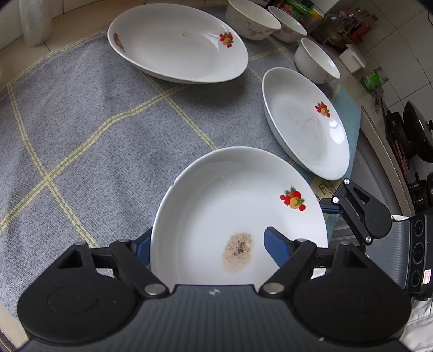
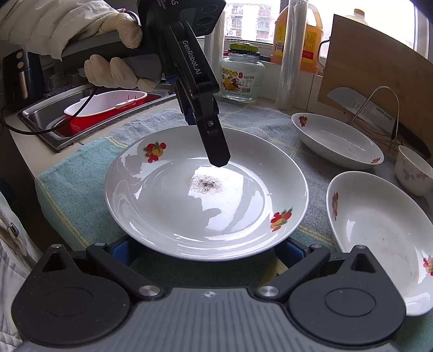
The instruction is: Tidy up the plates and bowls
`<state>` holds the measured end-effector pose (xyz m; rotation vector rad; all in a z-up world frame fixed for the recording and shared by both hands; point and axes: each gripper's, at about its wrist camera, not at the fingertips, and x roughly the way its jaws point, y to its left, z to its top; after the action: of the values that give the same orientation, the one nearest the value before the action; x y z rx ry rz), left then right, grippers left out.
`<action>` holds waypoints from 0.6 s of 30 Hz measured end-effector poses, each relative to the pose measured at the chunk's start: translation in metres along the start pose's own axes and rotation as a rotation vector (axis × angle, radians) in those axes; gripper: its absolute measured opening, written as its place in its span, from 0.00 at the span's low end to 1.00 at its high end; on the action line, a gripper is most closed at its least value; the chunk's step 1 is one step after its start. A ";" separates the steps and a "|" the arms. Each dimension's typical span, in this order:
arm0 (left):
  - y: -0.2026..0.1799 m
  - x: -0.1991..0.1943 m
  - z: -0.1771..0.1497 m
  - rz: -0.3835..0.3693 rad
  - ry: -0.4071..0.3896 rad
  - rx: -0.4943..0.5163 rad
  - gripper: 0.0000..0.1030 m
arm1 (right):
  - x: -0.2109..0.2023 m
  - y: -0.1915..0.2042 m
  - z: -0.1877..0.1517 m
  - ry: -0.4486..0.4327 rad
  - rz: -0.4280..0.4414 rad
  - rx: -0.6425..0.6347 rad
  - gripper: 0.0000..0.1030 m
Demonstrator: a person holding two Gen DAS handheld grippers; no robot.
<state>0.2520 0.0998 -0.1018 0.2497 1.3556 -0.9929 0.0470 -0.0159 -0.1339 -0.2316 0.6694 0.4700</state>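
Note:
A white round plate [image 1: 230, 205] with fruit decals and a brown stain is held above the grey cloth; it also shows in the right wrist view [image 2: 167, 205]. My left gripper [image 1: 208, 246] is shut on its rim, one blue pad inside the plate, one under it. It shows from outside in the right wrist view [image 2: 213, 146]. My right gripper [image 2: 205, 251] is open, its blue fingers on either side of the plate's near rim and under it. Two more white plates [image 1: 178, 40] [image 1: 305, 121] lie on the cloth, and three bowls [image 1: 251, 19] stand behind them.
A grey and teal checked cloth [image 1: 81, 121] covers the counter. A sink with a red tub [image 2: 102, 108] lies to the left. A glass jar [image 2: 242, 73], oil jug, cutting board, knife and wire rack [image 2: 384, 113] stand at the back. A stove is at the right.

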 end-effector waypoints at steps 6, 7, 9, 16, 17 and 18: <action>-0.003 0.001 -0.001 0.014 0.000 0.013 0.79 | 0.001 0.000 0.003 0.020 0.001 0.000 1.00; -0.004 0.001 -0.001 0.018 0.000 0.016 0.79 | 0.001 0.000 0.003 0.023 0.000 -0.001 1.00; -0.004 0.001 -0.001 0.017 -0.002 0.014 0.79 | 0.001 0.000 0.003 0.028 -0.001 -0.004 1.00; -0.005 -0.004 -0.003 0.016 -0.019 0.012 0.79 | -0.001 -0.001 0.007 0.037 0.005 -0.008 1.00; -0.004 -0.006 -0.004 0.015 -0.023 0.012 0.79 | -0.001 -0.001 0.008 0.038 0.005 -0.009 1.00; -0.004 -0.008 -0.004 0.014 -0.028 0.011 0.79 | -0.001 -0.001 0.009 0.039 0.006 -0.011 1.00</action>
<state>0.2474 0.1034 -0.0946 0.2525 1.3218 -0.9890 0.0514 -0.0145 -0.1265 -0.2499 0.7063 0.4759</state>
